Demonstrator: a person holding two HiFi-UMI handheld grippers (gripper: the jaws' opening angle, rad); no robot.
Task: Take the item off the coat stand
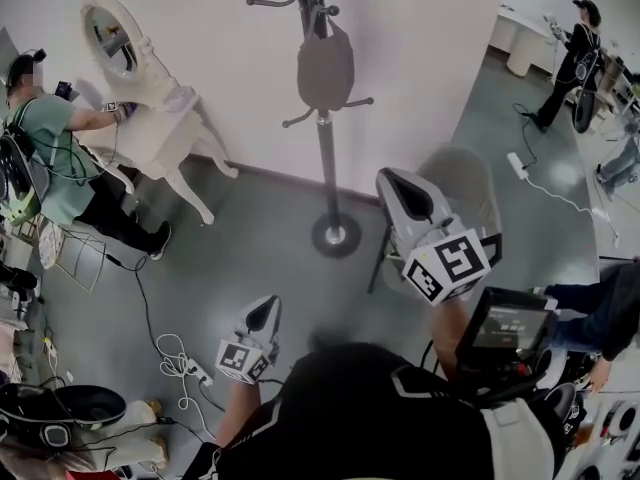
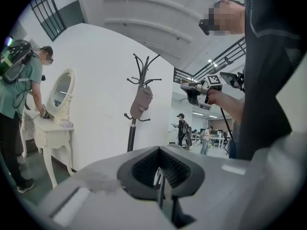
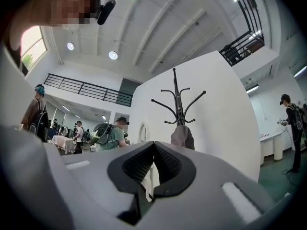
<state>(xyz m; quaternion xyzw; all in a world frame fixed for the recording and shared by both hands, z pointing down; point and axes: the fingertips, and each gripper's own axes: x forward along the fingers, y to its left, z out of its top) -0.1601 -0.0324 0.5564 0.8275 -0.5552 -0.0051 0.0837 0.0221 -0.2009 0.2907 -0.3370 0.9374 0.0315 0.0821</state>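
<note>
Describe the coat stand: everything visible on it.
The coat stand is a dark, slim, metal-looking pole. It stands upright on a round disc base on the grey floor, close in front of the white wall. Curved hooks branch out at its top, and a set of shorter hooks sticks out partway down. A soft greyish-brown bag hangs from the upper hooks and rests against the pole. Nothing else hangs on it.

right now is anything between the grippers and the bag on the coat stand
Nothing visible. Only open floor lies between the left gripper, the right gripper and the bag hanging on the coat stand.
</note>
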